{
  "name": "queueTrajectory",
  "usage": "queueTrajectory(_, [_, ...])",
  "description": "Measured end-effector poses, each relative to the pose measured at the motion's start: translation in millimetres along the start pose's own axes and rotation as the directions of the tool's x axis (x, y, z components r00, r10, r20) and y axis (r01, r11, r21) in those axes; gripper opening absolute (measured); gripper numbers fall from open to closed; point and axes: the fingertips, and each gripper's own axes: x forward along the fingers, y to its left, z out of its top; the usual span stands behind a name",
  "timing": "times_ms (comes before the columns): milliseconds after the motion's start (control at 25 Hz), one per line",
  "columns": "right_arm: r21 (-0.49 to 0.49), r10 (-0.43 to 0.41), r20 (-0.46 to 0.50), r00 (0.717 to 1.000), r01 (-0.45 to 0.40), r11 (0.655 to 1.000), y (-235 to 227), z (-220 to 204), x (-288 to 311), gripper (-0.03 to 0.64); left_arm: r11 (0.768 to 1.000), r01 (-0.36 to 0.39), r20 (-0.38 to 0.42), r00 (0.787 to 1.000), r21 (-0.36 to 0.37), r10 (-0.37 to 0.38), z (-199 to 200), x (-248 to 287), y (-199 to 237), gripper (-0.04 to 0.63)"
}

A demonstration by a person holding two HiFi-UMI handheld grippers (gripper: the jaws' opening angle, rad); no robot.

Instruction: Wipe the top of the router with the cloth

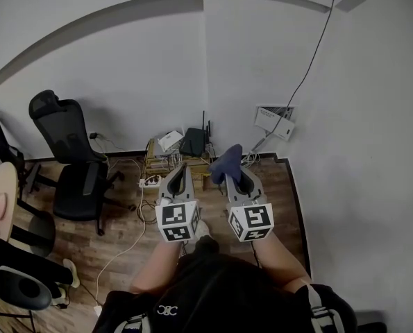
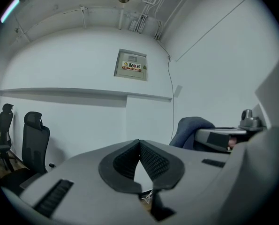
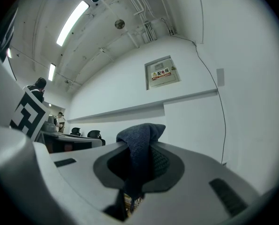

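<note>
Plank floor (image 1: 123,245); seemingly boxy router (image 1: 192,143); nubby cloth (image 3: 140,134) in right claw (image 3: 139,159).

Office: swivel chairs (image 1: 71,161), wall electrical box (image 2: 131,65)

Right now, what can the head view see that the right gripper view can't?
Only the head view shows the black router by the wall and the white power strip on the floor. Only the right gripper view shows the ceiling light strip. Both show the blue cloth pinched in the right gripper.
</note>
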Motion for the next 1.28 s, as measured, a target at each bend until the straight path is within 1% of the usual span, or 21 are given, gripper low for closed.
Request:
queueTrajectory(200, [-0.001, -0.011, -0.026, 1.000, 0.011, 1.000, -23.6, -11.8, 48.2, 0.020, 1.000, 0.006, -0.029, 1.000, -0.014, -0.007, -7.7, 51.3, 15.8, 0.002])
queueTrajectory(360, [0.007, -0.011, -0.057, 0.998, 0.011, 1.000, -41.8, -19.5, 95.1, 0.020, 1.000, -0.001, -0.048, 0.999, -0.024, 0.000, -7.6, 92.7, 37.1, 0.002])
queueTrajectory(640, [0.003, 0.010, -0.106, 0.994, -0.010, 1.000, -57.0, -35.2, 187.7, 0.020, 0.998, -0.031, -0.081, 0.996, -0.051, 0.027, -11.7, 167.9, 91.9, 0.002])
queueTrajectory(800, [-0.013, 0.023, -0.126, 0.992, -0.025, 1.000, -61.6, -40.0, 241.5, 0.020, 0.997, -0.033, -0.083, 0.996, -0.074, 0.027, -9.8, 212.4, 121.3, 0.002])
queueTrajectory(1000, [-0.020, 0.016, -0.154, 0.988, -0.019, 1.000, -71.8, -49.0, 305.5, 0.020, 0.995, -0.028, -0.095, 0.995, -0.097, 0.019, -12.6, 265.0, 157.7, 0.002])
queueTrajectory(1200, [-0.029, 0.015, -0.190, 0.982, -0.021, 0.999, -76.3, -62.1, 336.2, 0.020, 0.992, -0.024, -0.121, 0.993, -0.120, 0.009, -26.0, 296.3, 178.3, 0.002])
queueTrajectory(1280, [-0.031, 0.000, -0.198, 0.980, -0.006, 1.000, -81.2, -67.5, 344.7, 0.020, 0.991, -0.029, -0.124, 0.992, -0.129, 0.012, -29.5, 303.5, 184.0, 0.002])
